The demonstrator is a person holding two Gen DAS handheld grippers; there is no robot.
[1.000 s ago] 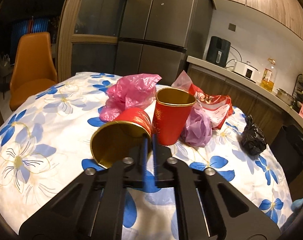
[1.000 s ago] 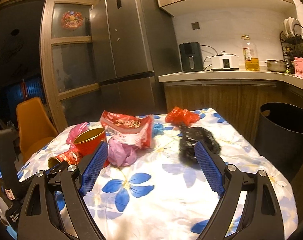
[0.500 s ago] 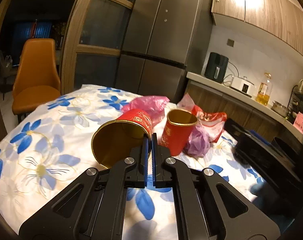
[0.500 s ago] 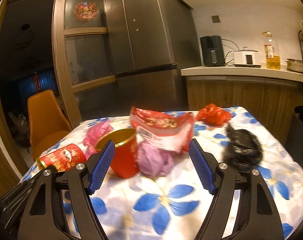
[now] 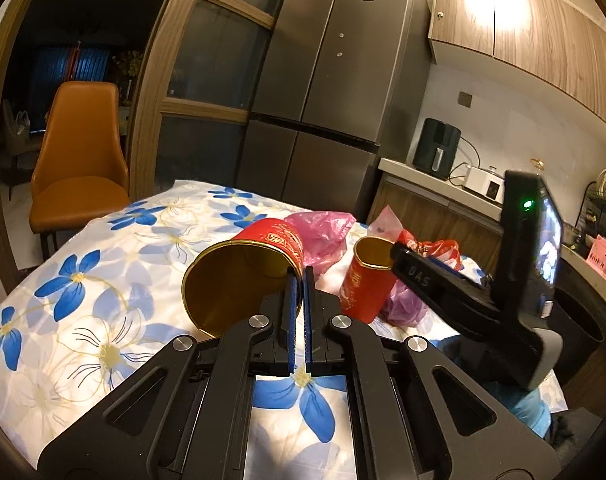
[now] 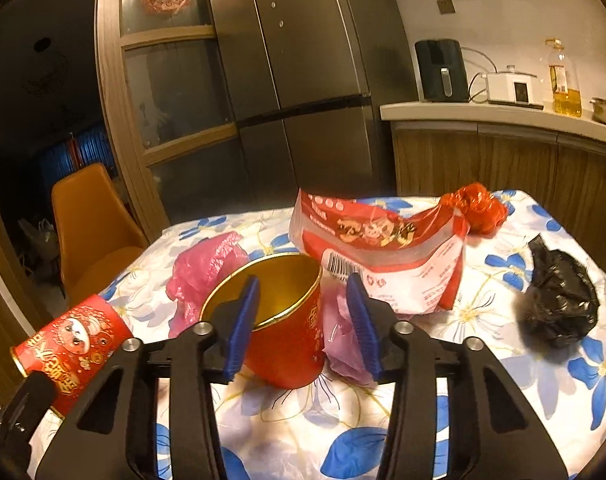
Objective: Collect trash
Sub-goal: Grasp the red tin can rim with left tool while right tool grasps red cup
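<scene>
Trash cups were split between your hands: your left gripper (image 5: 297, 276) stayed clamped on the tipped cup (image 5: 243, 276)'s rim, lifted, while your right gripper (image 6: 303, 312), jaws apart, had closed in around the upright cup (image 6: 283, 320), ready to squeeze.

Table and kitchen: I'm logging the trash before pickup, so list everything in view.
Cups: 2, red and gold; tilted one in left tool, upright one mid-table.
Bags: pink, purple, black, red; on the table.
Snack packet: 1, red and white, behind upright cup.
Chair: 1, orange, left.
Fridge: 1, grey, back.
Bin: 1, black, right.
Left tool: shut on tilted cup's rim.
Right tool: open, astride upright cup's wall.
</scene>
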